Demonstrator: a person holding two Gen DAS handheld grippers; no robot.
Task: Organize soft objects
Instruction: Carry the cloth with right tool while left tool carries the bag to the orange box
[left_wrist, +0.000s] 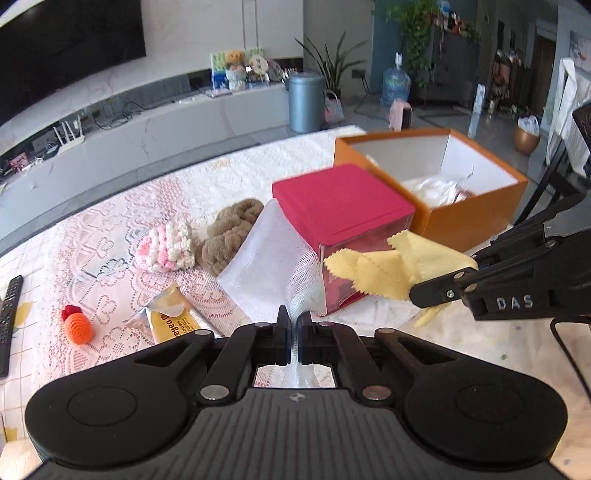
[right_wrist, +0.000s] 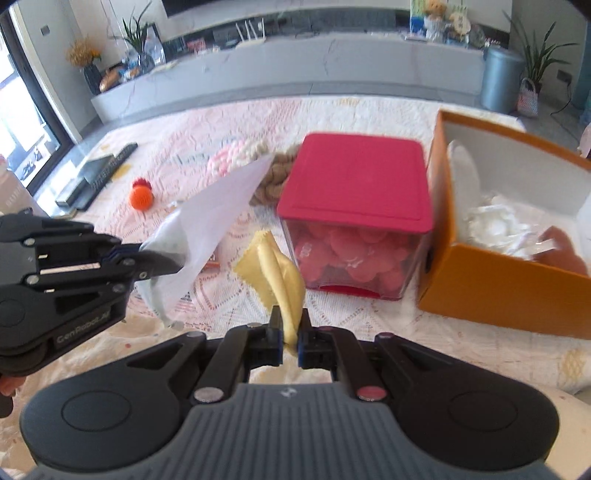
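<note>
Desk (left_wrist: 110, 236) under pink lace cloth; TV bench (left_wrist: 155, 122) behind. Left tongs (left_wrist: 294, 325) clamped on white mesh (left_wrist: 266, 258); right tongs (right_wrist: 290, 332) pinching yellow cloth (right_wrist: 280, 273).

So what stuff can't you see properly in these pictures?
- Orange box: its right side is cut off by the right wrist view's edge; the white contents are blurred.
- Snack packet: the left gripper hides its lower part.
- Brown knit: white mesh cloth partly covers it.
</note>
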